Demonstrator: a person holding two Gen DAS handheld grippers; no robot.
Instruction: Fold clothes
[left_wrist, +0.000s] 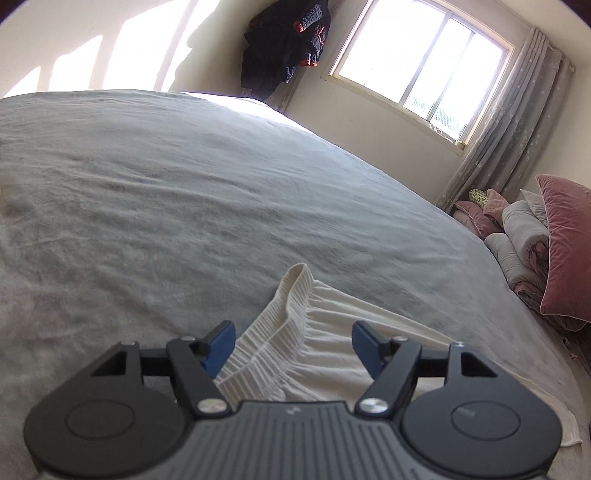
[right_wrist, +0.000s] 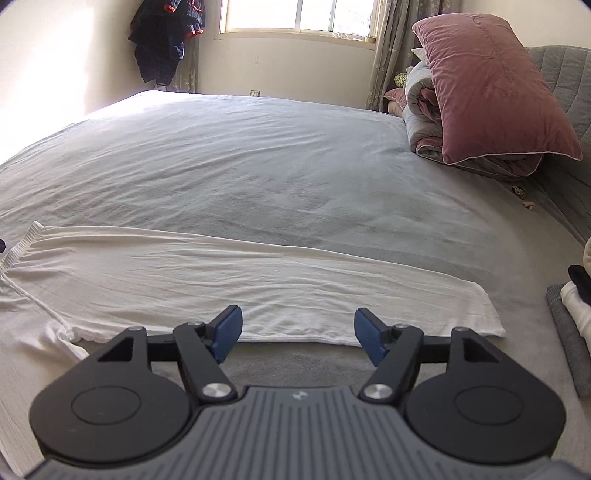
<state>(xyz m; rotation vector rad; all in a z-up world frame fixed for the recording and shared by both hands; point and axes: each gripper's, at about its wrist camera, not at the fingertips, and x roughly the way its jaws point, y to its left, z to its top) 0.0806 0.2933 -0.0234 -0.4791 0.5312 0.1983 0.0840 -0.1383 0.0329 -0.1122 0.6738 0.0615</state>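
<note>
1. The left hand-held gripper (left_wrist: 293, 345) has its blue pads spread wide with nothing gripped; the ribbed waistband of the white trousers (left_wrist: 295, 332) lies on the bed below the gap, and the pads do not press on it.
2. The right hand-held gripper (right_wrist: 298, 334) is likewise wide apart and holds nothing; its pads stand over the near hem edge of the white trousers (right_wrist: 221, 280) and a strip of bare bed.
3. The white trousers lie spread flat across the near part of the bed (right_wrist: 258, 166), with the waistband at the left of the right wrist view and the leg hem at the right; a drawstring trails near the waistband.
4. At the right edge of the right wrist view, a small pile of folded items (right_wrist: 572, 306) sits just beyond the trouser hem.
5. Further off, the grey sheet is bare and creased.
6. At the head of the bed a pink pillow (right_wrist: 491, 85) leans on a rolled quilt (right_wrist: 424, 110).
7. Beyond, a window (right_wrist: 299, 14) with a grey curtain (left_wrist: 517, 122), and dark clothes (left_wrist: 284, 48) hang in the corner.
</note>
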